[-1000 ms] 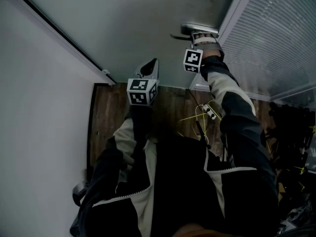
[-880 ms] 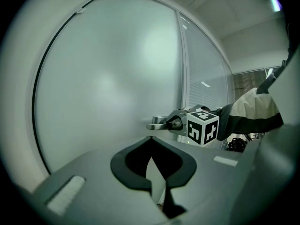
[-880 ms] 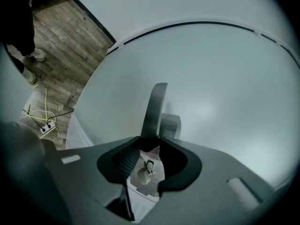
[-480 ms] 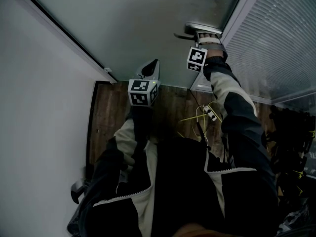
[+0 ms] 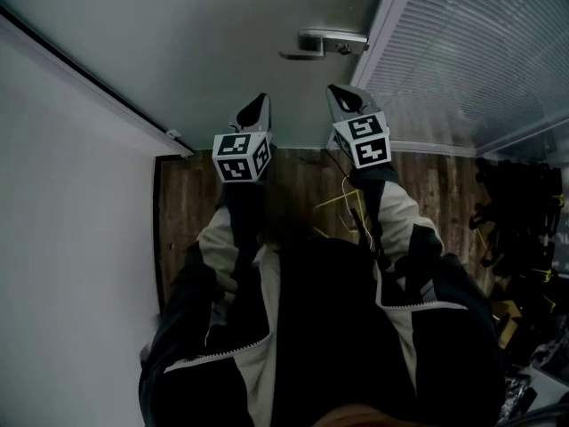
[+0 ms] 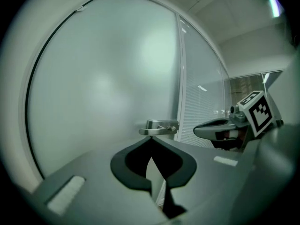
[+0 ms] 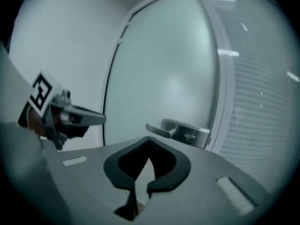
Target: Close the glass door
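The frosted glass door (image 5: 222, 34) fills the far side of the head view, standing flush against its frame (image 5: 382, 34). Its metal lever handle (image 5: 324, 43) sits at the door's right edge and nothing holds it. My right gripper (image 5: 338, 92) hangs below the handle, apart from it, shut and empty. My left gripper (image 5: 260, 103) is beside it, also shut and empty, short of the glass. In the left gripper view the handle (image 6: 159, 126) lies just beyond the closed jaw tips, with the right gripper (image 6: 220, 128) off to the right. The right gripper view shows the handle (image 7: 180, 131) ahead.
A white wall (image 5: 71, 194) runs along the left. A glass panel with blinds (image 5: 471, 52) stands right of the door. Below me is wooden floor (image 5: 187, 203) with yellow and black cables (image 5: 342, 205). Dark equipment (image 5: 520, 221) is piled at the right.
My right gripper came off the door handle, drew back toward me, rolled over and shut its jaws. The left gripper stayed where it was.
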